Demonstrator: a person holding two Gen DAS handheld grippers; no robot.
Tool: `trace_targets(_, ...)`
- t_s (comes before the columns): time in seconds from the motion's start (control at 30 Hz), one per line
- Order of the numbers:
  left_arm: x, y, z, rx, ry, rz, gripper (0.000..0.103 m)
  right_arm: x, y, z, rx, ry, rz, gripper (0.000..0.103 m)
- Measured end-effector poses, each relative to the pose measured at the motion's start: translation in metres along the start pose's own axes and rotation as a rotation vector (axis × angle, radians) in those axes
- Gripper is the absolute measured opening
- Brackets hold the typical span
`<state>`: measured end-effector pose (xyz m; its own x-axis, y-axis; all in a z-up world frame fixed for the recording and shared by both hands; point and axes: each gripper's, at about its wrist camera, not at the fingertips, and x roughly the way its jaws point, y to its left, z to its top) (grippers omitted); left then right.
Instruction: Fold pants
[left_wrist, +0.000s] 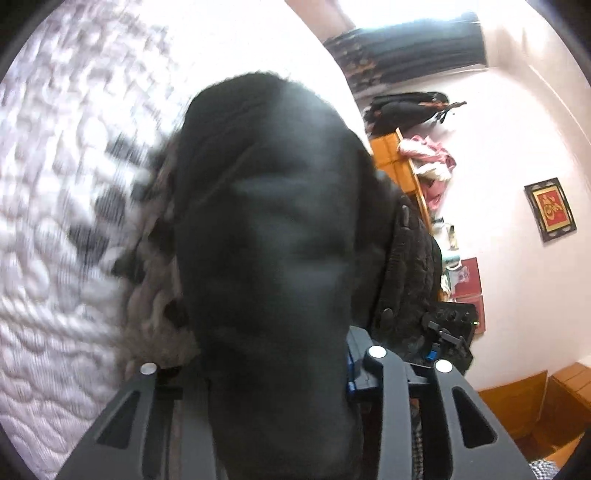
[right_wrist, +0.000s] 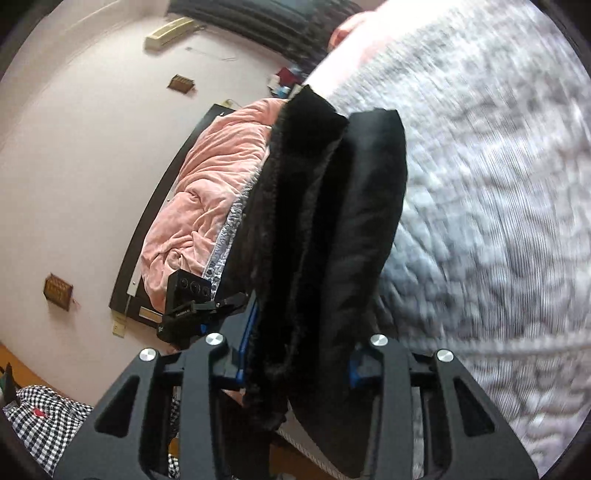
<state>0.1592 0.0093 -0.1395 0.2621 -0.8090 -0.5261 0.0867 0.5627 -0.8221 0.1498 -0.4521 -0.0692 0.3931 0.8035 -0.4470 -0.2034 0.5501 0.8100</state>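
Left wrist view: the black pants (left_wrist: 273, 236) are filling the middle of the frame, bunching between the left hand-held gripper (left_wrist: 266, 363) fingers and hiding the fingertips.
Left hand-held gripper state: its grey fingers are pinching a thick fold of the pants.
Only in the left view: a framed picture (left_wrist: 550, 208) is hanging on the pale wall, an orange wooden shelf (left_wrist: 402, 166) is carrying pink and white cloth, and a dark jacket (left_wrist: 410, 258) is lying just right of the pants.
Bed: a white quilted bedspread (left_wrist: 55, 221), puffy and stitched in wavy lines, is lying under and left of the pants, blurred.
Right wrist view: the pants (right_wrist: 332, 229) are hanging as two upright folded layers, one fuzzy and pile-like, one smooth.
Right hand-held gripper state: the right hand-held gripper (right_wrist: 299, 341) is clamping those layers between its black fingers.
Only in the right view: a crumpled pink blanket (right_wrist: 207, 206) is lying on the bed beside a dark headboard (right_wrist: 159, 221), and checked fabric (right_wrist: 40, 417) is showing at the lower left.
Other gripper: a black boxy device (right_wrist: 188, 299) is sticking out left of the pants; the same kind of part is showing at right in the left view.
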Motion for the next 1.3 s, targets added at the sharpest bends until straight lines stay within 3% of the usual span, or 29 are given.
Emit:
trace_targets(0.27,-0.002,-0.038,0.080,0.104,-0.132,-0.017,0.034,0.009,0.020,0.094,-0.107,-0.061,0.013,0.036)
trace_targets(0.4,0.012,-0.035,0.118,0.124,-0.157,0.028,0.034,0.034,-0.006,0.137,-0.061,-0.058,0.010,0.036)
trace_targets(0.53,0.046,-0.018,0.146,0.106,-0.117,0.129,0.035,0.070,-0.058,0.154,0.061,-0.002,-0.052,0.038)
trace_targets(0.6,0.058,-0.007,0.147,0.103,-0.112,0.166,0.046,0.084,-0.082,0.152,0.119,0.012,-0.115,0.043)
trace_targets(0.67,0.062,-0.002,0.145,0.111,-0.120,0.151,0.051,0.086,-0.101,0.148,0.176,0.005,-0.077,0.050)
trace_targets(0.73,0.065,-0.006,0.139,0.130,-0.130,0.186,0.063,0.086,-0.109,0.145,0.195,-0.001,-0.084,0.062)
trace_targets(0.77,0.066,-0.005,0.132,0.130,-0.136,0.221,0.075,0.085,-0.109,0.143,0.188,0.000,-0.098,0.069)
trace_targets(0.8,0.065,-0.004,0.129,0.123,-0.141,0.252,0.087,0.084,-0.108,0.142,0.183,-0.003,-0.112,0.070)
trace_targets(0.87,0.058,-0.003,0.129,0.094,-0.154,0.294,0.093,0.073,-0.105,0.139,0.176,-0.021,-0.126,0.073)
trace_targets(0.93,0.047,-0.006,0.123,0.083,-0.158,0.320,0.096,0.055,-0.096,0.134,0.166,-0.069,-0.169,0.081)
trace_targets(1.07,0.025,-0.037,0.101,0.125,-0.216,0.470,0.099,0.018,-0.057,0.115,0.069,-0.150,-0.329,0.086)
trace_targets(1.17,0.021,-0.064,0.074,0.187,-0.241,0.571,0.099,0.009,-0.012,0.092,-0.026,-0.168,-0.539,0.092)
trace_targets(1.3,0.022,-0.097,0.039,0.254,-0.253,0.686,0.099,0.014,0.031,0.055,-0.117,-0.157,-0.728,0.095)
